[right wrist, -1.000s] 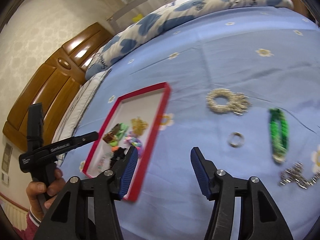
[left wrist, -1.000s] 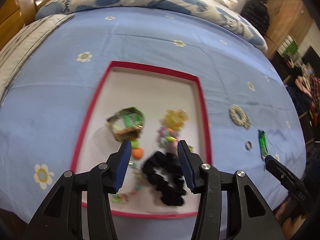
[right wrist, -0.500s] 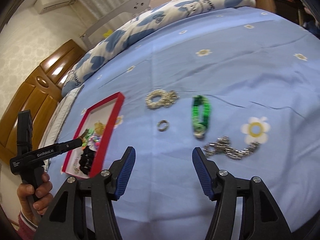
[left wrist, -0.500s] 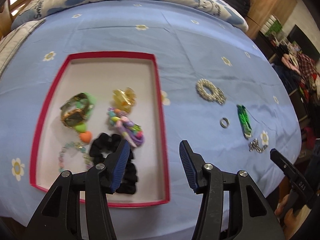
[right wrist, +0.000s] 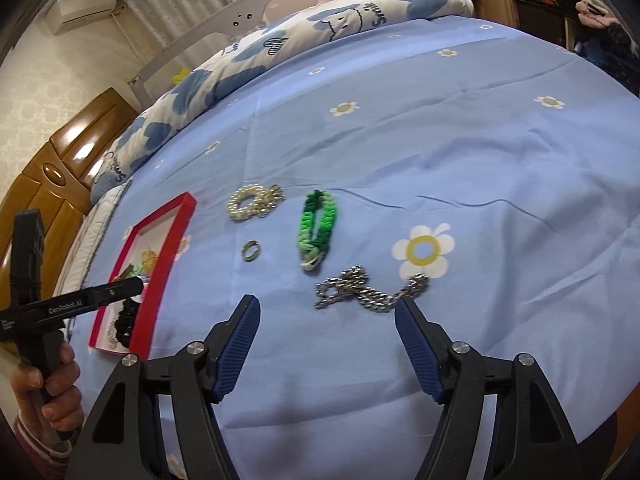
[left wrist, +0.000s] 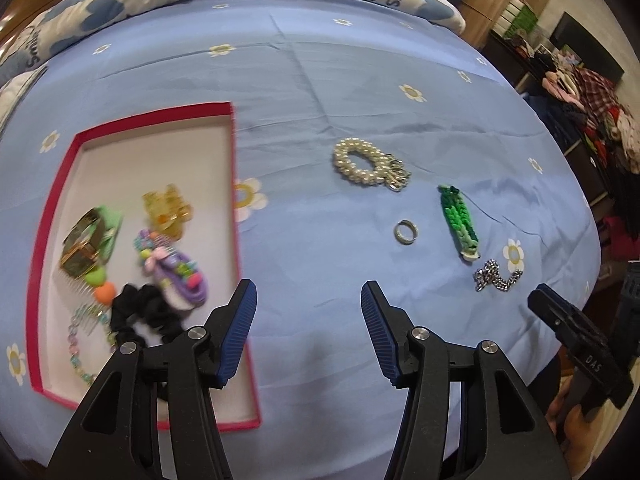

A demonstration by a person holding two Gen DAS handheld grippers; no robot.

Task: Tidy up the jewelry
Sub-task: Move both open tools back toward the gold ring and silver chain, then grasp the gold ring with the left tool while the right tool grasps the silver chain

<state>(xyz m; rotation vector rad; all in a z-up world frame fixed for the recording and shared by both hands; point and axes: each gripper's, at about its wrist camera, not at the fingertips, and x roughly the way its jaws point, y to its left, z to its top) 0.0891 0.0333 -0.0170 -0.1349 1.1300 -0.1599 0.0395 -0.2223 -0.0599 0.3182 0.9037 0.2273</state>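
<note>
Two tools, left [left wrist: 308,300] and right [right wrist: 327,316], gape empty over a kinked, glinting silver chain [right wrist: 370,290]

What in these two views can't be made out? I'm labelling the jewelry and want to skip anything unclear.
- Red tray, left wrist view: its near part is covered by the left tool; the contents are motion-blurred.
- Black scrunchie, left wrist view: partly hidden behind the same tool.
- Tray contents, right wrist view: mostly hidden by the tray's wall and the other tool's arm.
- Silver ring: too small to show any detail.
- Silver chain: blurred, clasp unclear.
</note>
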